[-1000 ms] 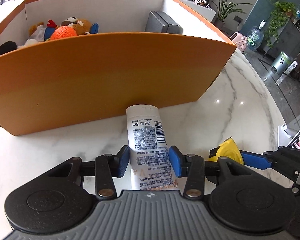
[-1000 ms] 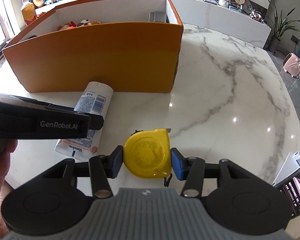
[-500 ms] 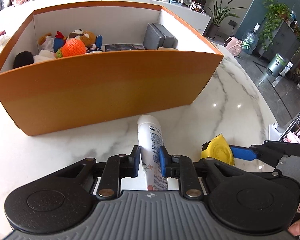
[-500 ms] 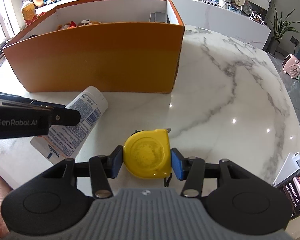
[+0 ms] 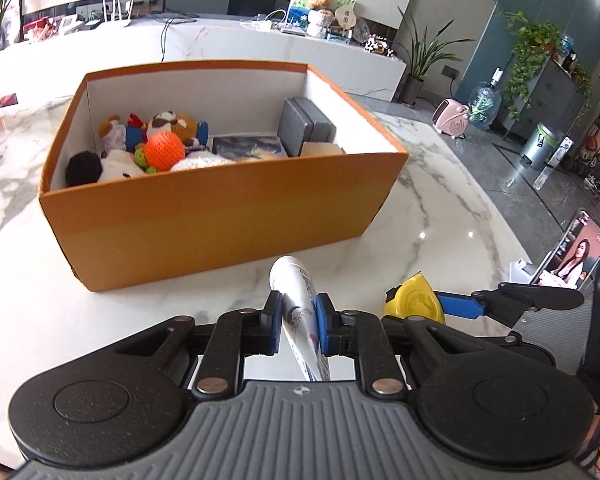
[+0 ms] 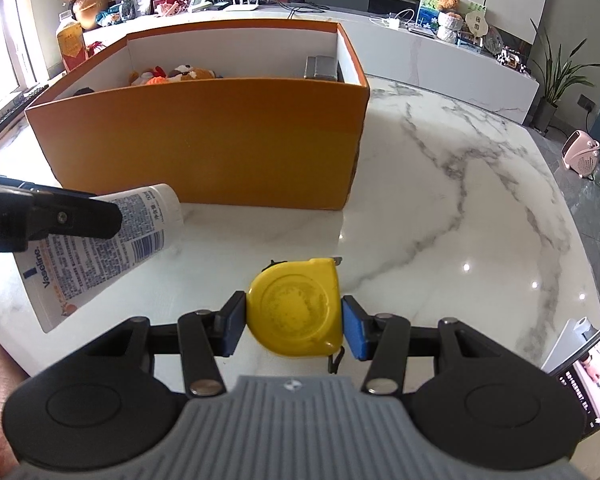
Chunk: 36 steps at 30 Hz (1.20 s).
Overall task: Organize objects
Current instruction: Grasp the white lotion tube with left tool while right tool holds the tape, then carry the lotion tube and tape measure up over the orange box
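Since a second ago the tube has come off the marble table: it lay flat in front of the box, and now the left gripper carries it, cap end tilted up toward the box's near wall. Its jaws have just been closing, and the blue pads now pinch the tube's flattened body from both sides, narrow edge toward the left wrist camera.

The orange box fills the upper middle of the left view and shows more of its inside than before: stuffed toys at upper left, a grey case at upper right, a flat book-like item between them.

In the right view the picture is nearly unchanged. The right gripper sits with its pads against either side of the yellow tape measure, low centre of the frame. The pads appear to touch it; whether it is lifted off the table I cannot tell.

The step in hand looks like carrying the tube into the box. To do it well, raise it until the cap clears the near rim before moving forward, keep the squeeze steady because the soft tube can slide, and aim for the open floor near the front, away from the toys. The tube's tail hangs low at the left of the right view, so watch that it does not catch the rim.
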Each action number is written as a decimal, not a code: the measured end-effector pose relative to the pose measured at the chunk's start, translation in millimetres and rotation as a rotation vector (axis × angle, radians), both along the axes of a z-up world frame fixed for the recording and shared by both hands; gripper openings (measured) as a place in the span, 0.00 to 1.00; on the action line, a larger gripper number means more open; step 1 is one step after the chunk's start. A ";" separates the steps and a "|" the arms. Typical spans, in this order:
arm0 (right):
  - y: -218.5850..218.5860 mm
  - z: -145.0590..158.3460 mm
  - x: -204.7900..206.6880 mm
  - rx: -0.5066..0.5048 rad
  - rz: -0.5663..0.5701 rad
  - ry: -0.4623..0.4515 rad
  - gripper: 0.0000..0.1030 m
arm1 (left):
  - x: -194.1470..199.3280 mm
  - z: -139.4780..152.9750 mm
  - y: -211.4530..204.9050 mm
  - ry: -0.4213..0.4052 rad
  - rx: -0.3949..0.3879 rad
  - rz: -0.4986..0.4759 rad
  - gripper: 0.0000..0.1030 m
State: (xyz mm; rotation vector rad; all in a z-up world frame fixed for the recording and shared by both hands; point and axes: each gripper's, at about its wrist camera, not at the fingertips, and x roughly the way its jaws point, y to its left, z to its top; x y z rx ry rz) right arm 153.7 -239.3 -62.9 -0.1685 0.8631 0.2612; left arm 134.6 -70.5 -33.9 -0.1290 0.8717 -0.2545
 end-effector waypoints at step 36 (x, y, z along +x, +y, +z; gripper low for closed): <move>58.4 106.5 192.7 0.171 0.121 -0.140 0.51 | 190.7 57.1 40.9 0.019 0.098 -0.099 0.20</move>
